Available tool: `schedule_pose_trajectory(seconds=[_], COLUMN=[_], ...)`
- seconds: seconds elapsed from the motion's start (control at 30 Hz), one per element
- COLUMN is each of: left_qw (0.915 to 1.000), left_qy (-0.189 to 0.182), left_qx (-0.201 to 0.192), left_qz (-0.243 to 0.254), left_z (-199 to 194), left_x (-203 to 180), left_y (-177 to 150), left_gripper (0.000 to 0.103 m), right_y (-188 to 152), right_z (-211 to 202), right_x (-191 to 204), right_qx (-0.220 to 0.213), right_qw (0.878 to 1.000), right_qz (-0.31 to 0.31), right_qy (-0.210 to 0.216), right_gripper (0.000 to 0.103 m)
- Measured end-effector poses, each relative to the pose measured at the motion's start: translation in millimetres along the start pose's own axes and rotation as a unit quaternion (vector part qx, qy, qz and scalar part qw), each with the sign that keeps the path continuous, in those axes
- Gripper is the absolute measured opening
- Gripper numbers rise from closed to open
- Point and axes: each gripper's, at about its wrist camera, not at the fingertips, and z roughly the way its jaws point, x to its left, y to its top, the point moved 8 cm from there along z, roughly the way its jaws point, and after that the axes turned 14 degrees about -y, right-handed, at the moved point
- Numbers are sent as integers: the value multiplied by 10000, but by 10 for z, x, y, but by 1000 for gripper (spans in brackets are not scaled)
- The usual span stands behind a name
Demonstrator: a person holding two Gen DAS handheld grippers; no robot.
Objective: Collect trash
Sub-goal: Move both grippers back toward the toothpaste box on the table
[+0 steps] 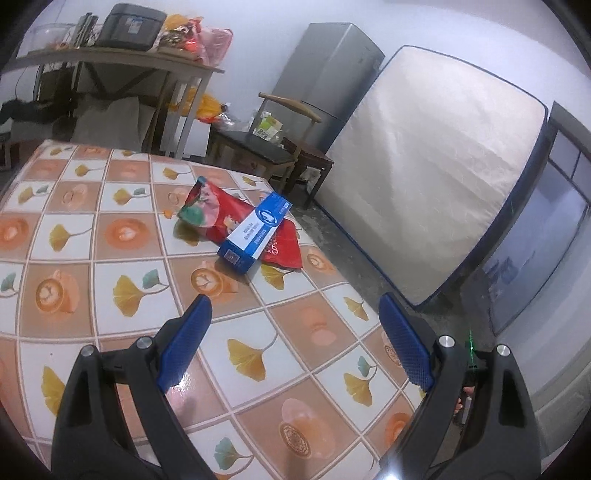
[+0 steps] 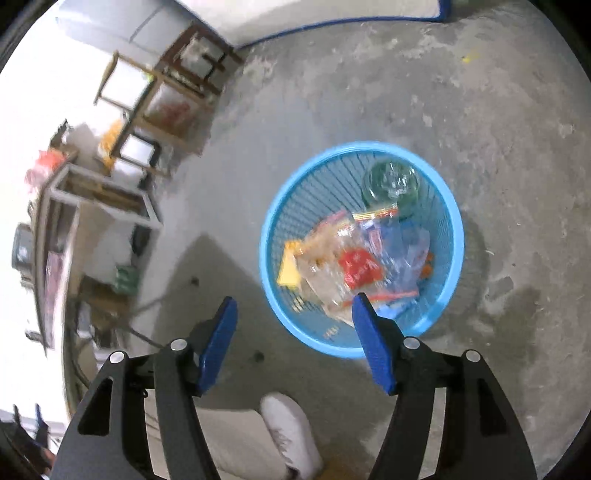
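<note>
Two wrappers [image 1: 236, 218] beyond the open left tool [image 1: 293, 306].

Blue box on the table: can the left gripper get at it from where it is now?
Probably yes. The left gripper is open and empty, and only bare tablecloth lies between it and the blue box, which rests on top of a red bag.

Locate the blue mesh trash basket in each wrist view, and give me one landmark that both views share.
Left wrist: the blue basket is not in view; the frame shows the table with a blue box lying across a red bag.
Right wrist: blue basket on the floor, centre-right, just beyond the open right gripper, with wrappers inside.
Shared landmark: the blue-edged mattress, at the top edge in the right view.
</note>
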Motion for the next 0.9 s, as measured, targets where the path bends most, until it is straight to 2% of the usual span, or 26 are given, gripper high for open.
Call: schedule_pose_trajectory(seconds=[0.07, 0.23, 0.33, 0.43, 0.5, 0.6, 0.7, 0.73, 0.8, 0.9], left_qw=[10000, 9999, 9997, 9991, 9984, 9976, 9950, 9936, 9894, 9803], left_qy=[28, 111, 199, 190, 138, 85, 16, 30, 151, 182], left_qx=[5, 41, 137, 340, 492, 591, 770, 866, 1204, 1789], left_qz=[0, 14, 84, 188, 230, 356, 641, 721, 797, 816], left_z=[-11, 7, 56, 156, 251, 422, 682, 802, 1107, 1541], left_x=[22, 69, 106, 96, 71, 22, -7, 10, 94, 221], left_y=[-11, -14, -7, 29, 80, 211, 358, 410, 490, 571], left_gripper=[88, 88, 88, 88, 88, 90, 91, 91, 91, 90], right_y=[69, 100, 67, -52, -201, -563, -917, -1064, -1258, -1472], right_z=[-106, -482, -833, -1127, -1252, -1306, -1357, -1363, -1342, -1216], right_x=[47, 271, 632, 1116, 1492, 2169, 2744, 2971, 3257, 3528], right_qx=[-210, -617, -901, -1068, -1189, -1275, -1330, -1270, -1105, -825], right_qw=[9997, 9978, 9938, 9881, 9826, 9683, 9515, 9443, 9346, 9263], right_qz=[40, -146, -555, -999, -1365, -2123, -2707, -2918, -3183, -3449], right_qy=[144, 183, 333, 482, 404, 325, 604, 843, 1136, 1269], right_gripper=[63, 63, 63, 71, 74, 74, 76, 77, 78, 78])
